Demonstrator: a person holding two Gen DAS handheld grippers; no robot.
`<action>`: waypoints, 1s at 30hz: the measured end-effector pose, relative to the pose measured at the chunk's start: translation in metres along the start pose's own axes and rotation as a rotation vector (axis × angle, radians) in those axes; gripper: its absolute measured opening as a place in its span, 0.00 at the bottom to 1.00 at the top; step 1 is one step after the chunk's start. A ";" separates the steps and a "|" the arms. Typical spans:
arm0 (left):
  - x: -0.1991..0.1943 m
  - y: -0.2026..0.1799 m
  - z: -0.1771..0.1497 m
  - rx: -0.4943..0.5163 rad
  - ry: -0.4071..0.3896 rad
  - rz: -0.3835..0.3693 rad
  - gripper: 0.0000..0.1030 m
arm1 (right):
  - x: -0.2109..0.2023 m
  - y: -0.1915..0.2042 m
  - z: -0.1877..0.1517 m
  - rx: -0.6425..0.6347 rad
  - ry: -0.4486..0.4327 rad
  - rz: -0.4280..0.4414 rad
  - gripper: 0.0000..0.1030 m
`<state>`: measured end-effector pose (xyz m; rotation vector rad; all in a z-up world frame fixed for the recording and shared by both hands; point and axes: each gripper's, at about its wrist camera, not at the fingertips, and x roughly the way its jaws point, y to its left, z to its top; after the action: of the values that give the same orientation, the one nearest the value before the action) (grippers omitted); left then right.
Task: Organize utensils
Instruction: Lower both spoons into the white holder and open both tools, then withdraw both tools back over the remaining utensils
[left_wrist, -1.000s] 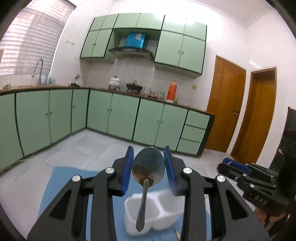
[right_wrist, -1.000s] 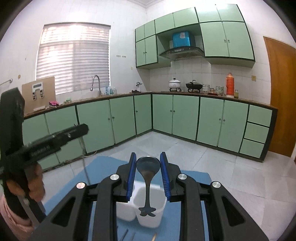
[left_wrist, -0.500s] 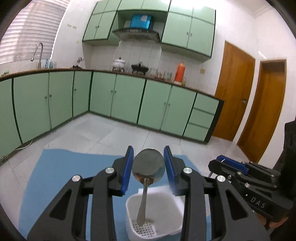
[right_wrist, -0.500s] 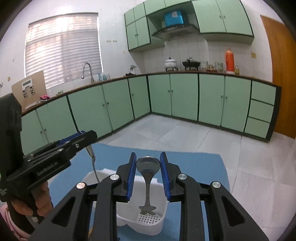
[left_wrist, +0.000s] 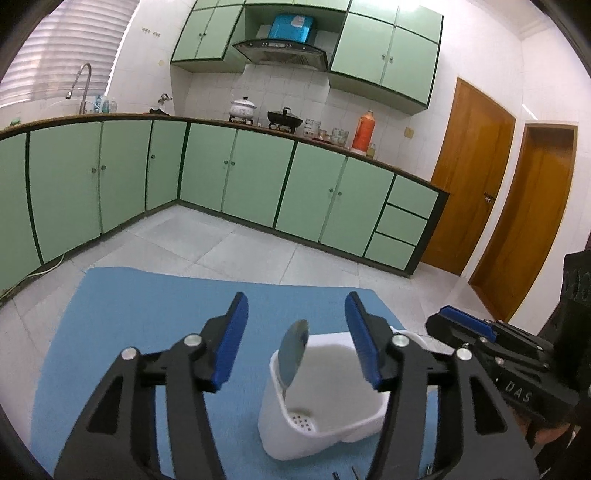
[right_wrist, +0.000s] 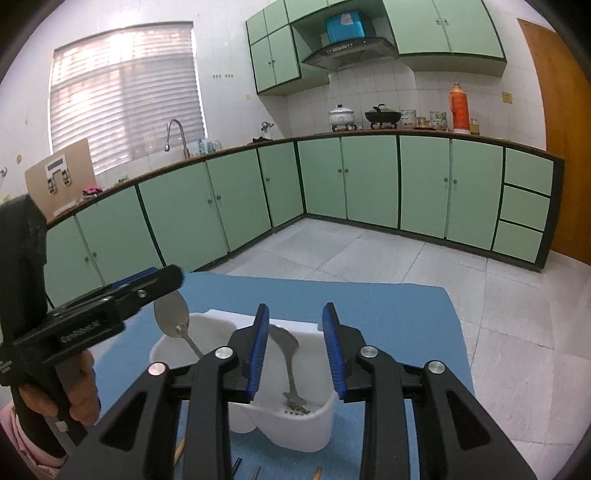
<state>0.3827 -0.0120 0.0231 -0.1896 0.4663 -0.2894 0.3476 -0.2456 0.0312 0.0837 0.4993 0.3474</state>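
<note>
Spoons (right_wrist: 171, 317) stand loosely in the white holder (right_wrist: 314, 432); both claws, left (left_wrist: 295, 339) and right (right_wrist: 293, 347), gape apart. Withdrawing carelessly could tip the holder (lightweight plastic, probably).

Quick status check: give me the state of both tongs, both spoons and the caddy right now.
Left tongs: open, holding nothing.
Right tongs: open, holding nothing.
Left spoon: standing bowl-up in the caddy, leaning on its rim.
Right spoon: standing bowl-up in the other compartment.
White caddy: upright on the blue mat.
</note>
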 end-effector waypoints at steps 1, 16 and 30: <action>-0.006 0.000 -0.001 0.004 -0.006 0.006 0.58 | -0.006 -0.001 -0.002 0.004 -0.009 0.000 0.33; -0.124 0.015 -0.076 0.049 0.031 0.140 0.87 | -0.107 0.015 -0.076 0.032 -0.110 -0.104 0.76; -0.196 -0.003 -0.191 0.065 0.072 0.325 0.88 | -0.162 0.050 -0.179 0.036 -0.115 -0.271 0.91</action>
<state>0.1251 0.0257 -0.0627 -0.0387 0.5499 0.0068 0.1132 -0.2556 -0.0436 0.0694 0.3971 0.0680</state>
